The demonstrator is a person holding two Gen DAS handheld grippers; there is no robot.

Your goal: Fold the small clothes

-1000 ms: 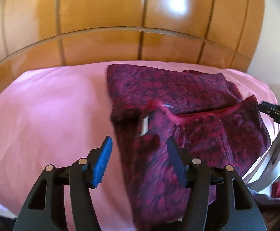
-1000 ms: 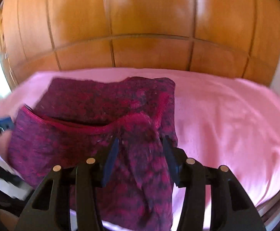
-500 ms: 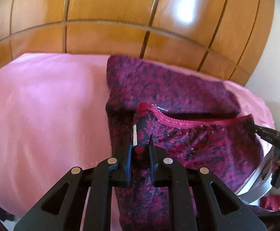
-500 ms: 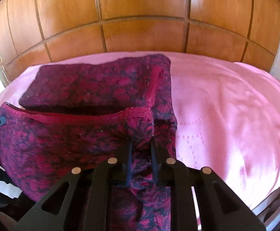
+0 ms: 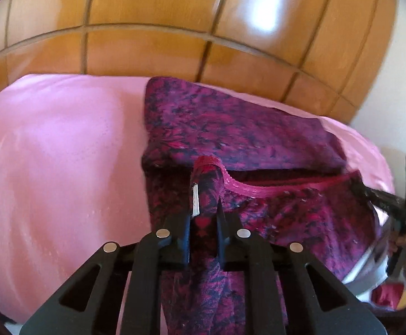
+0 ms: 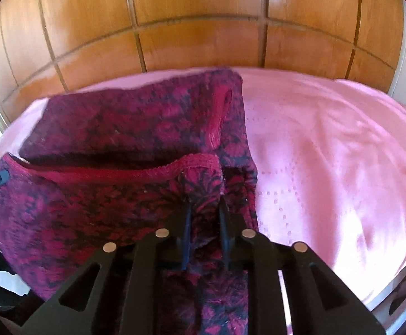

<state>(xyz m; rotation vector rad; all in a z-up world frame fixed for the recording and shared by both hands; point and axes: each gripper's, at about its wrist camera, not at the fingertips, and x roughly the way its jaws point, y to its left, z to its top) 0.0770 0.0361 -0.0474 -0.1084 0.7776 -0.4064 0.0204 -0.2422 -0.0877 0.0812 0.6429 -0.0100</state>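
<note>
Glossy wooden panelling [image 5: 152,28] fills the background behind a pink sheet [image 5: 58,162] whose near edge is cut off by the frame. On the sheet lies the dark red patterned garment [image 5: 231,122], its far half flat and its near hem raised. The left gripper [image 5: 204,217] is clamped on one corner of that hem beside a small white tag [image 5: 195,199]; the right gripper [image 6: 204,212] pinches the opposite corner. What kind of garment it is cannot be made out, and its lower part hangs out of view.
</note>
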